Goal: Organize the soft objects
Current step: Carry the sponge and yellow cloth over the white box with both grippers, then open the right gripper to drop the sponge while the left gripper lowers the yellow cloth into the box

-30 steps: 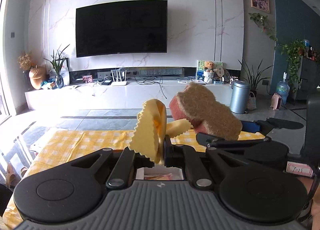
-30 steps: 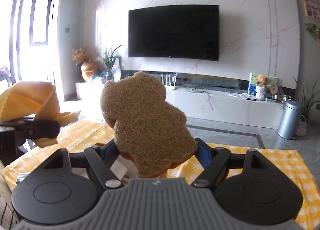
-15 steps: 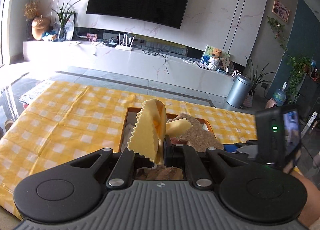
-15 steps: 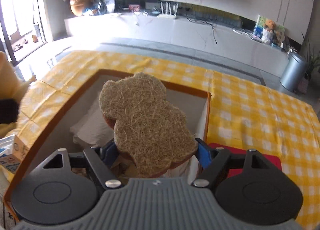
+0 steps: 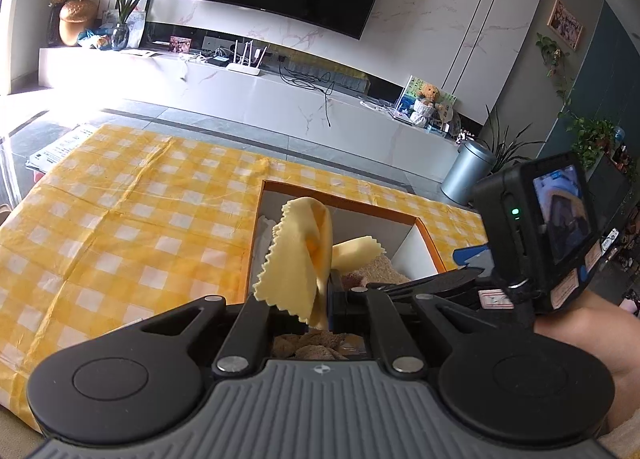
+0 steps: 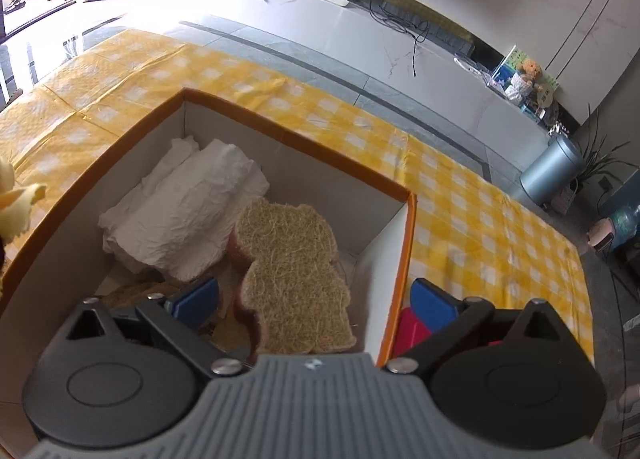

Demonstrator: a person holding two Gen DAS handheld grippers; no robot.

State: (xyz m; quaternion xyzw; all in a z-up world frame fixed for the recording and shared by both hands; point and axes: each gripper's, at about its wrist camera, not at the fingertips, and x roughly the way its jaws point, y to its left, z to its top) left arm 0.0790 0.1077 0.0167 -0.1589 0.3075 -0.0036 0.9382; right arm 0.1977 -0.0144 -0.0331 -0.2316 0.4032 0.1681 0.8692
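My left gripper [image 5: 326, 291] is shut on a yellow cloth [image 5: 298, 259] with zigzag edges and holds it above the near end of an orange-rimmed white box [image 5: 424, 237]. My right gripper [image 6: 316, 299] is open over the same box [image 6: 304, 139]. The bear-shaped loofah sponge [image 6: 294, 279] lies inside the box between the spread blue pads [image 6: 198, 297], free of them, next to a rolled white towel [image 6: 188, 211]. The sponge also shows in the left wrist view [image 5: 380, 265]. The right gripper with its camera appears at the right of the left wrist view [image 5: 532, 227].
The box stands on a yellow checked tablecloth [image 6: 472, 211]. A red object [image 6: 412, 329] lies just outside the box's right wall. More fibrous brown pieces [image 5: 312, 343] lie in the box under my left gripper. Beyond the table are the floor and a TV console.
Both grippers tilted down over the box. My right gripper opened and the loofah sponge dropped into the box. My left gripper kept hold of the yellow cloth.
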